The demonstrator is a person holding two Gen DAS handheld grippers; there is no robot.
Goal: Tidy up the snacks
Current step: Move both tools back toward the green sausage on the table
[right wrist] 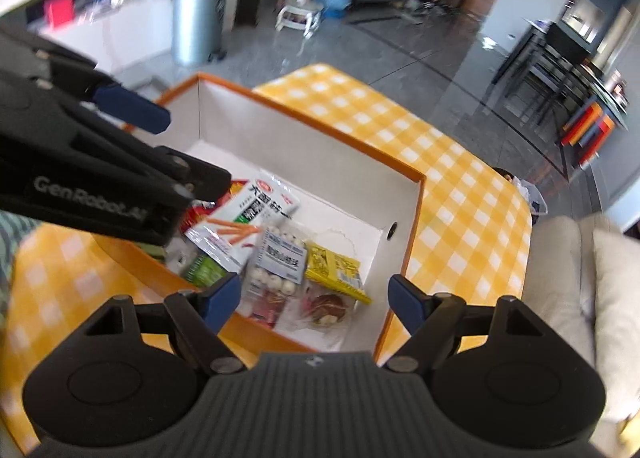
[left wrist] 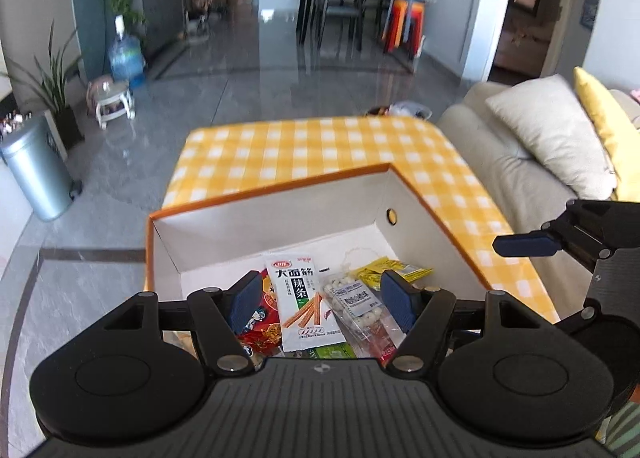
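Two grippers hang over an open box (left wrist: 280, 214) with orange rim and white inside walls, sitting on a table (left wrist: 320, 146) covered in yellow-and-white check cloth. Left gripper (left wrist: 322, 300) fills the bottom of the left wrist view, blue pads spread wide, nothing pinched between them; snacks show through the gap but lie down on the box floor, apart from the pads. Right gripper (right wrist: 316, 298) at bottom centre of the right wrist view, likewise spread apart and empty, hovering above the near box wall. Snacks all lie inside the box, bunched toward the near side: white spicy-strip packet (left wrist: 306, 306) in the lower middle of the left wrist view, overlapping a red packet (left wrist: 262, 322) to its left; clear bag of white round candies (left wrist: 354, 298) just right of it; yellow packet (left wrist: 394, 272) further right, near the wall with a round hole (left wrist: 391, 217). A green packet (left wrist: 334, 352) peeks out under the white one at the lower edge. Right wrist view adds a clear wrapper with a brown round pastry (right wrist: 328, 304), lower centre, beside the yellow packet; blurred, so possibly a small cake. Far half of the box floor is bare white. Beige sofa (left wrist: 492, 162) with a cream cushion (left wrist: 548, 130) sits at the right of the left wrist view, silver bin (left wrist: 38, 168) at the left edge.
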